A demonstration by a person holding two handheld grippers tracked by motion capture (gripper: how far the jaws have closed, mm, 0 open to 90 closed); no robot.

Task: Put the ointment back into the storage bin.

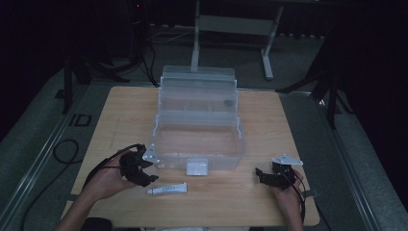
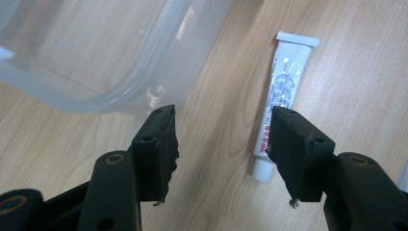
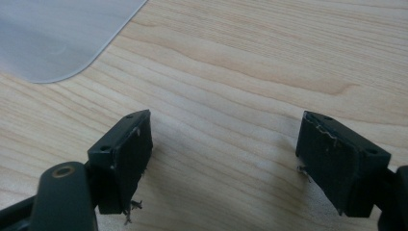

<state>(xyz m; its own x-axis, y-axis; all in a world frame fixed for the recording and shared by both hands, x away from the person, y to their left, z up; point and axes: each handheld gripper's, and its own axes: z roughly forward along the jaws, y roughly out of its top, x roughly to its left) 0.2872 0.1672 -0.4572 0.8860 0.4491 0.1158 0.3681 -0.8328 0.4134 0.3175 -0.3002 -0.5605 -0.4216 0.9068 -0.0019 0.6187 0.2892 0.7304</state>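
A clear plastic toolbox [image 1: 197,122] stands open in the middle of the wooden table, its lid tilted back and its white latch [image 1: 197,166] at the front. A small white tube [image 1: 167,189] lies flat just in front of it. My left gripper [image 1: 144,169] hovers open by the box's front left corner. In the left gripper view the tube [image 2: 285,91] lies past the right jaw, cap end toward me, with bare wood between the jaws [image 2: 222,144]. My right gripper [image 1: 265,176] is open over bare table at the front right, nothing between its jaws [image 3: 222,159].
The table [image 1: 120,115] has free room left and right of the box. A corner of the box [image 3: 53,33] shows at the upper left of the right gripper view. Beyond the table stand a grey desk frame [image 1: 231,29] and dark floor cables [image 1: 65,151].
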